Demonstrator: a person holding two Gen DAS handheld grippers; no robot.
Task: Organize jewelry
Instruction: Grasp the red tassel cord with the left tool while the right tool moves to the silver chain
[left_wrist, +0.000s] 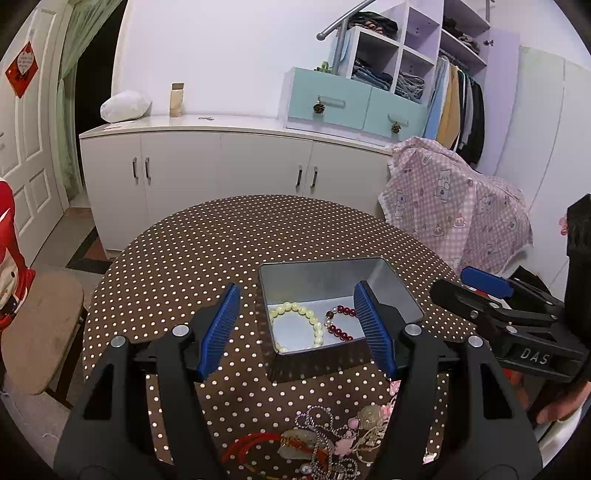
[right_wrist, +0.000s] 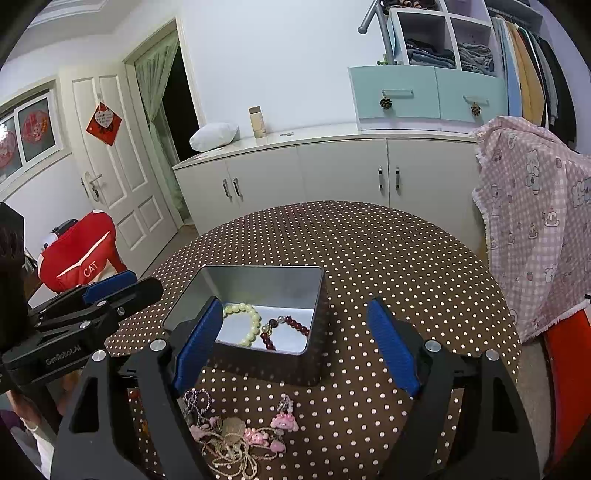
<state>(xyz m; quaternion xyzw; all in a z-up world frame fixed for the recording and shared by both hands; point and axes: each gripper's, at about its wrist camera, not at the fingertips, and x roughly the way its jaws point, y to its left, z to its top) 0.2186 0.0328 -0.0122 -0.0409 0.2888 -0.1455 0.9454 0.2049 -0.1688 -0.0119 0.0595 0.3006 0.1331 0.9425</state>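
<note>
Domestic interior, evidently a bedroom or dressing room of a private home. An open wardrobe (left_wrist: 458, 107) holds a rail of hung garments, and white cubby shelves (left_wrist: 388, 55) above it carry folded clothing. A long white sideboard (right_wrist: 325, 173) with paired cabinet doors runs along the wall, bearing a pillow (right_wrist: 214, 136), a jar (right_wrist: 257, 122) and a pale blue two-drawer chest (right_wrist: 424, 96) with pinecones hung on its handles. A panelled door (right_wrist: 110, 166) carries a red diamond-shaped decoration (right_wrist: 103, 123); beside it, a green curtain (right_wrist: 159, 96) hangs in a dark doorway. A round table under a brown polka-dot cloth (right_wrist: 369, 251) stands in front, with a pink checked cartoon-print blanket (left_wrist: 450, 199) draped just beside it.
</note>
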